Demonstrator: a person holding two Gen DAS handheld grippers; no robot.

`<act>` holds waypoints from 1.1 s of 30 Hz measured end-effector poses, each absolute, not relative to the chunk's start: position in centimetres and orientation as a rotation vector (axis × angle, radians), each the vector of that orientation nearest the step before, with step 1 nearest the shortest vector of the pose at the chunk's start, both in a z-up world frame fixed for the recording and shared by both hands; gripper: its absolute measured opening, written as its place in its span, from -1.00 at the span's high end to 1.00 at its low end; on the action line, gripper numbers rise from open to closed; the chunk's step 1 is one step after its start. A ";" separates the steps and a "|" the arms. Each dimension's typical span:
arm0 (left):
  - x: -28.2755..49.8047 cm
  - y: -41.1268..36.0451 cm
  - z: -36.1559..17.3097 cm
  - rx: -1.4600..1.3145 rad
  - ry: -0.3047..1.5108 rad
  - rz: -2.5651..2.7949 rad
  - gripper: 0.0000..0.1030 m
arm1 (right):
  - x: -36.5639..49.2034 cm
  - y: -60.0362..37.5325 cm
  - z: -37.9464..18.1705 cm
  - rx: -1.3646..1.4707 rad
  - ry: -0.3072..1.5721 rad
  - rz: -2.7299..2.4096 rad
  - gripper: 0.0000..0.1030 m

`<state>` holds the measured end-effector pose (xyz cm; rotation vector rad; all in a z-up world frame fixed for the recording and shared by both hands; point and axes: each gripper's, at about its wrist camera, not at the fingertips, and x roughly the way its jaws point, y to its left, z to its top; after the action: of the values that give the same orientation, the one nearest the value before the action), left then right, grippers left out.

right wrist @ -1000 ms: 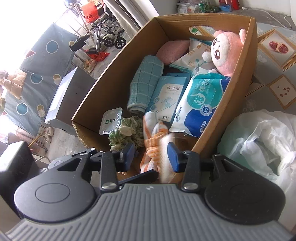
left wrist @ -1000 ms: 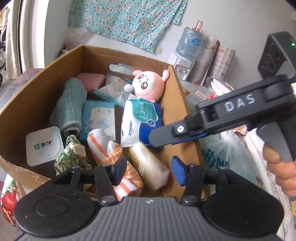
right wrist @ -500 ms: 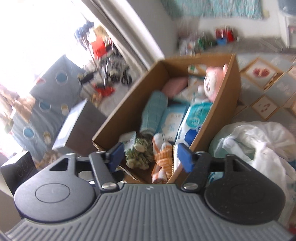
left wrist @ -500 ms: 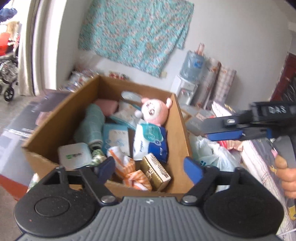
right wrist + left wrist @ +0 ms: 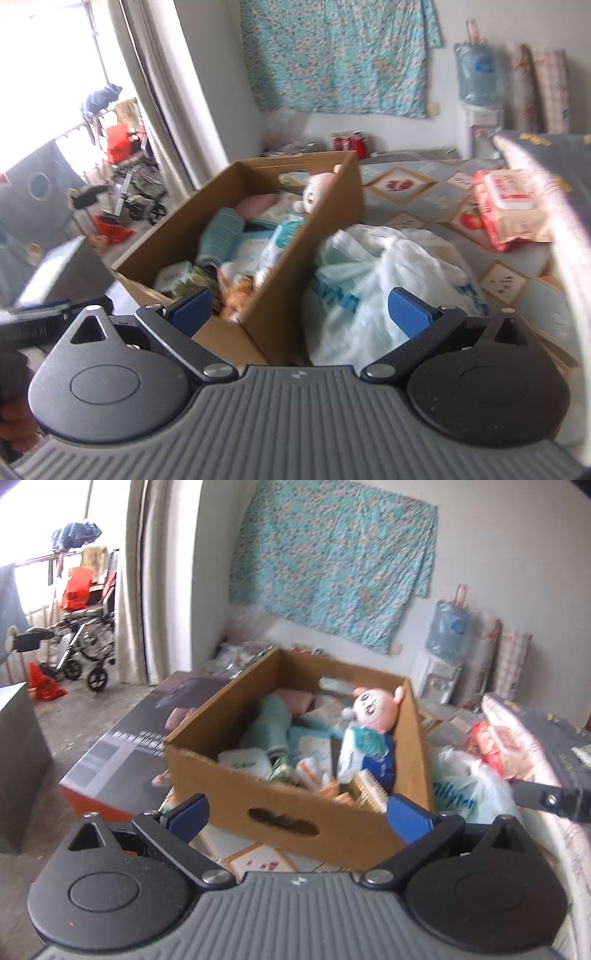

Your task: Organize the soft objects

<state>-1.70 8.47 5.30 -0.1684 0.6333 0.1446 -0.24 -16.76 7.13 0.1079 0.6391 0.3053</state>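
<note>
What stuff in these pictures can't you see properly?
- Bottom of the cardboard box: both views, covered by the pile of soft things.
- Pink plush toy: right wrist view, body hidden behind the box wall.
- Print on the white plastic bag: right wrist view, smeared by blur.
- Right gripper: left wrist view, only one finger shows, cut off by the edge.

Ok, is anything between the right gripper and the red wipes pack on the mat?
Partly. The white plastic bag bulges up right ahead of the right gripper, whose jaws are opening with nothing between them. The wipes pack lies farther off to the right on the mat, clear beyond the bag.
</note>
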 end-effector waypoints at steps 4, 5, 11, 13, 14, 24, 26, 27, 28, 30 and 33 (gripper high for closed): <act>-1.8 8.7 4.6 -0.184 0.677 0.184 -1.00 | -1.5 -16.4 6.8 0.035 0.626 0.228 -0.98; -1.8 8.7 4.5 -0.187 0.687 0.196 -1.00 | -1.6 -16.3 6.9 0.017 0.623 0.213 -0.98; -1.3 8.1 4.4 -0.121 0.729 0.258 -1.00 | -2.7 -16.1 7.4 -0.014 0.586 0.151 -0.98; -1.1 7.3 4.5 -0.058 0.726 0.254 -1.00 | -2.7 -15.8 7.4 -0.014 0.592 0.137 -0.98; -1.0 7.0 4.5 -0.031 0.730 0.241 -1.00 | -2.8 -15.6 7.4 -0.011 0.602 0.139 -0.98; -0.2 5.2 4.3 -0.032 0.751 0.143 -1.00 | -2.1 -13.7 6.5 0.032 0.672 0.217 -0.97; -0.1 5.1 4.3 -0.045 0.758 0.135 -1.00 | -1.9 -13.4 6.4 0.024 0.682 0.219 -0.97; 0.0 5.1 4.3 -0.050 0.760 0.129 -1.00 | -1.7 -13.3 6.3 0.021 0.686 0.218 -0.97; 0.0 5.1 4.4 -0.052 0.760 0.123 -1.00 | -1.5 -13.3 6.2 0.018 0.690 0.217 -0.97; 0.1 5.0 4.4 -0.056 0.758 0.120 -0.99 | -1.2 -13.3 6.1 0.019 0.693 0.216 -0.97; 0.1 5.0 4.4 -0.054 0.752 0.124 -0.99 | -0.8 -13.5 6.0 0.021 0.701 0.208 -0.97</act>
<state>0.07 5.02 4.45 -0.0535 0.7523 0.1237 -0.84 -13.48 5.98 0.0211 0.7009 0.2081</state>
